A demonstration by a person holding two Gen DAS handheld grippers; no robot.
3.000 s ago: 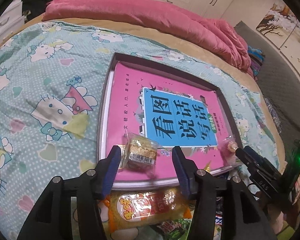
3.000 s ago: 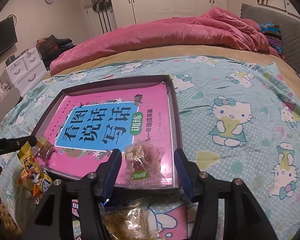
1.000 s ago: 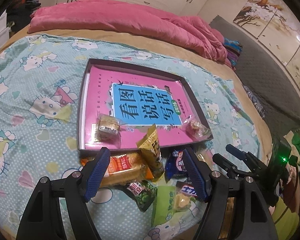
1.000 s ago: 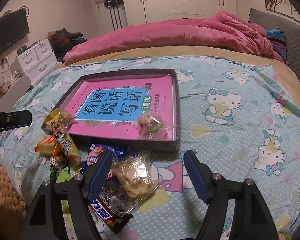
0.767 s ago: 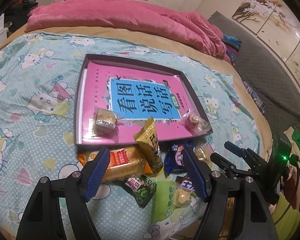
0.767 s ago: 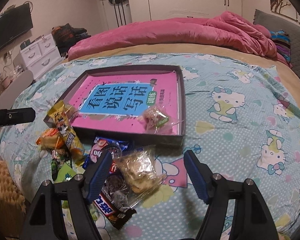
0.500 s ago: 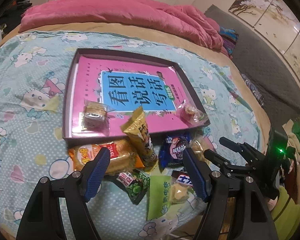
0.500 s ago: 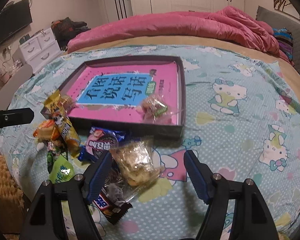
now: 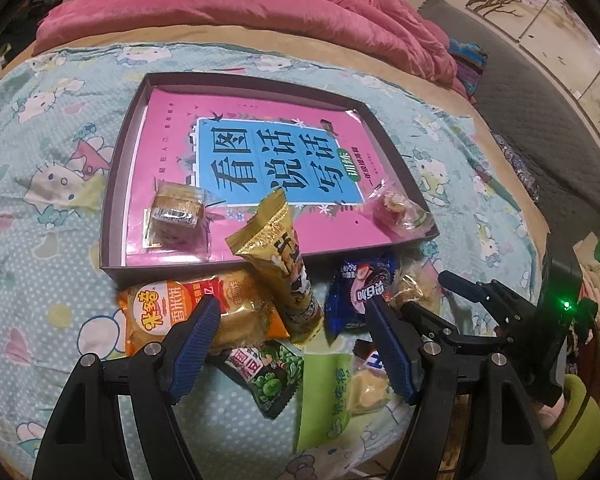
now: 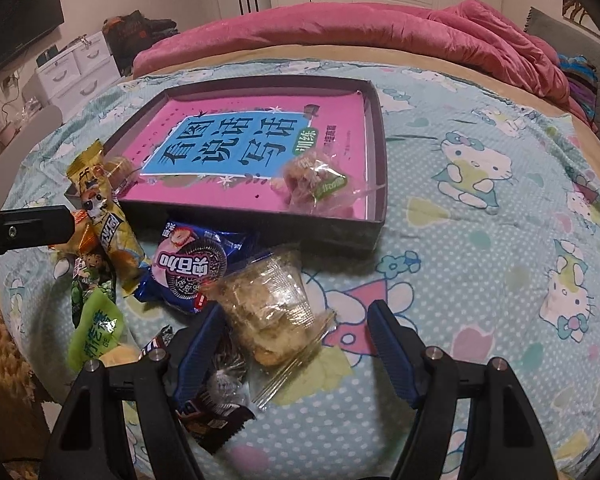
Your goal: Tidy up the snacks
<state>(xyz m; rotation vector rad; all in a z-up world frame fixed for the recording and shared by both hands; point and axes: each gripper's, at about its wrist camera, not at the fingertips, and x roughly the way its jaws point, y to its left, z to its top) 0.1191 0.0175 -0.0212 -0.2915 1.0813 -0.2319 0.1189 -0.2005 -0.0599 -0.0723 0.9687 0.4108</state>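
Through the left wrist camera I had my left gripper [image 9: 294,334] with its fingers spread apart and nothing between them, hanging over the snack heap at the near edge of the bed [image 9: 52,264]. The shallow tray [image 9: 118,184] lay just beyond the heap, its near wall touching the orange rice-cracker pack [image 9: 168,312], whose long axis ran left to right. The gold packet [image 9: 278,256] leaned on that near wall, long axis running near to far, its top tipped into the tray. Inside the tray, on the pink book [image 9: 260,152], a small gold-wrapped cake [image 9: 176,210] sat at the near left and a clear candy bag [image 9: 396,210] at the near right. To the left of the tray the bedspread was open. The right gripper [image 9: 424,294] stood at the right, beside the blue cookie pack [image 9: 356,292].

Through the right wrist camera my right gripper [image 10: 294,338] also had its fingers apart, empty, straddling the near end of a clear pastry bag [image 10: 274,308], not pressing it. That bag's long axis ran near to far. The bedspread [image 10: 480,280] to its right lay bare and roomy. A dark wrapper [image 10: 216,408] sat under my left finger.
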